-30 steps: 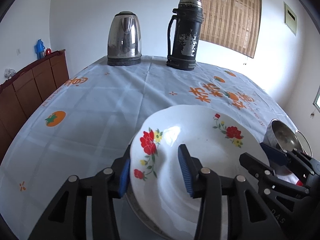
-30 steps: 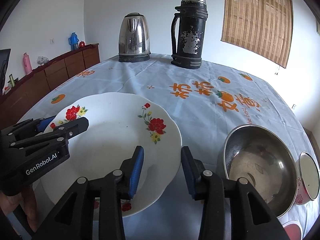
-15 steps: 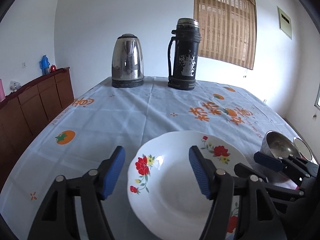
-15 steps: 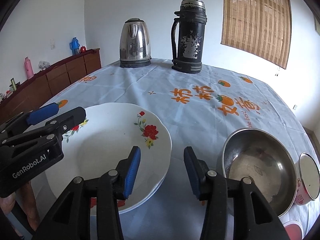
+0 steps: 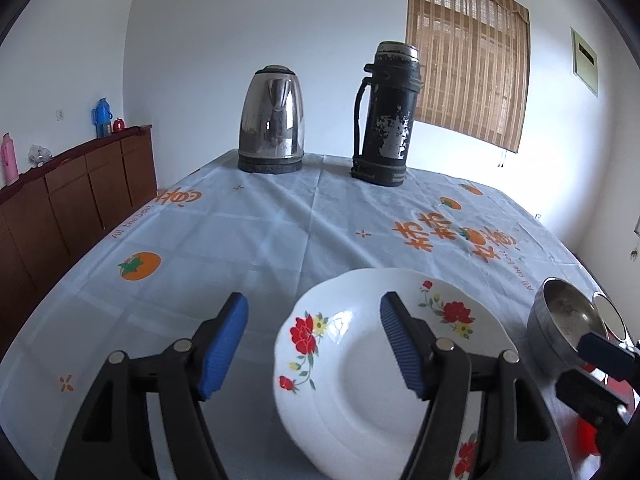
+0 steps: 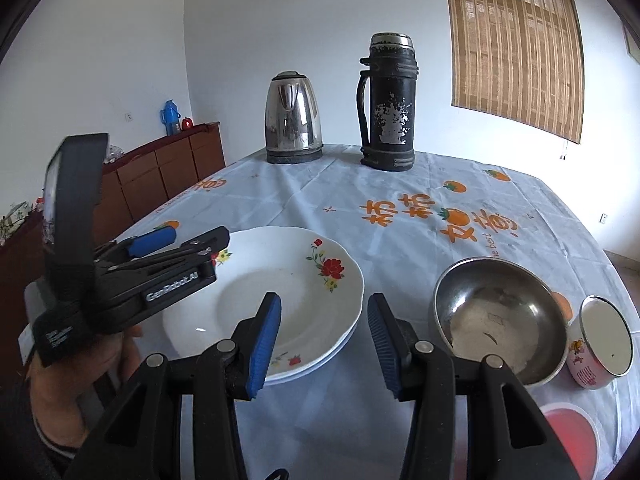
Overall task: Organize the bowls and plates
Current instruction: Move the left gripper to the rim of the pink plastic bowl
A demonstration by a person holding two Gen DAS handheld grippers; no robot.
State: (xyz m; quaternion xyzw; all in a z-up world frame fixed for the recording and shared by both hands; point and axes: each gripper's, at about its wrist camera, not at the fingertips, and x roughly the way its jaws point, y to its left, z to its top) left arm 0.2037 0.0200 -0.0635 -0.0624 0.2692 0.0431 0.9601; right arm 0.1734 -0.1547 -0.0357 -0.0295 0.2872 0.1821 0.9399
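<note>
Two white plates with red flowers lie stacked (image 6: 288, 304) on the tablecloth; the top plate (image 5: 360, 372) lies flat. My left gripper (image 5: 314, 312) hovers over its left rim. Its jaws are opening, the rim shows between them and neither pad touches it. It also shows in the right wrist view, where the left gripper (image 6: 198, 236) hangs over the stack's left edge, held by a hand. My right gripper (image 6: 324, 304) stands open just short of the stack's near right rim, holding nothing. A steel bowl (image 6: 500, 316) sits right of the stack.
An enamel cup with a lid (image 6: 604, 340) and a red lid (image 6: 568, 432) lie near the bowl. A steel kettle (image 5: 272, 120) and a black thermos (image 5: 386, 116) stand at the table's far end. A wooden sideboard (image 5: 72, 196) runs along the left wall.
The left gripper let go of the tilted flowered plate and spread its jaws; the plate now lies flat on the other one. The right gripper drew back and rose a little.
</note>
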